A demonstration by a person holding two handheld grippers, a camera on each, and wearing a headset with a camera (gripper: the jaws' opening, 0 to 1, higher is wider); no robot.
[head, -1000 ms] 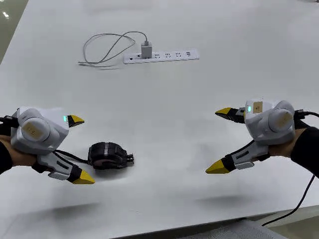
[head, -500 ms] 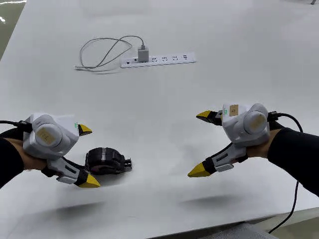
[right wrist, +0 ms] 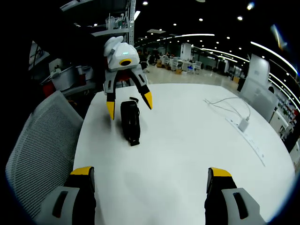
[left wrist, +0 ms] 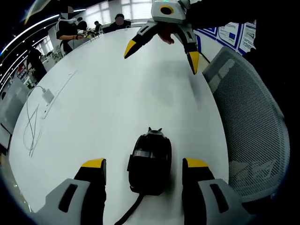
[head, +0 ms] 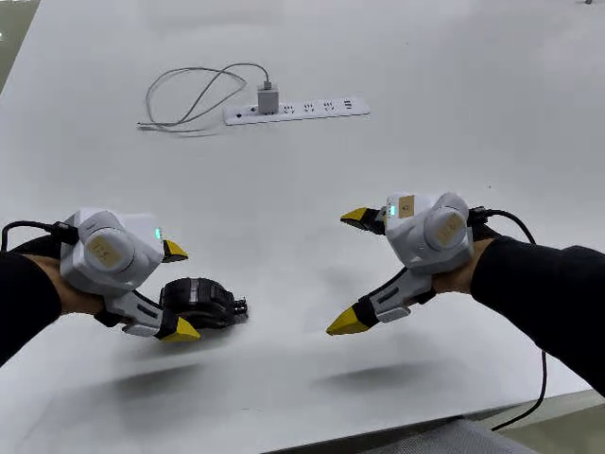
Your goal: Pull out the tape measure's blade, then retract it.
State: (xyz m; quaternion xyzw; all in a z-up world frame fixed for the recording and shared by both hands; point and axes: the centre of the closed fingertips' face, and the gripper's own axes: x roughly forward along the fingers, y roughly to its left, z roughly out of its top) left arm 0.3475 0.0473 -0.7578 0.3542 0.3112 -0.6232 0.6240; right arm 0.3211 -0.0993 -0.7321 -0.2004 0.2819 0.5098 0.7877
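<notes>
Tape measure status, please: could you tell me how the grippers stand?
Left gripper open, jaws astride tape measure, not clamped. Right gripper open, off to the side. Blade not out. Power strip far back, clear.

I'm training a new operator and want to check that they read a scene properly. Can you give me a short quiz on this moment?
1. Fill in: the tape measure lies between the open fingers of the ____ gripper.
2. True or false: the right gripper is shut on the tape measure.
3. What is plugged into the power strip? A: a charger with a cable. B: a lamp. C: nothing.

Key: 1, left gripper. 2, false; it is open and apart from the tape measure. 3, A, the charger.
</notes>
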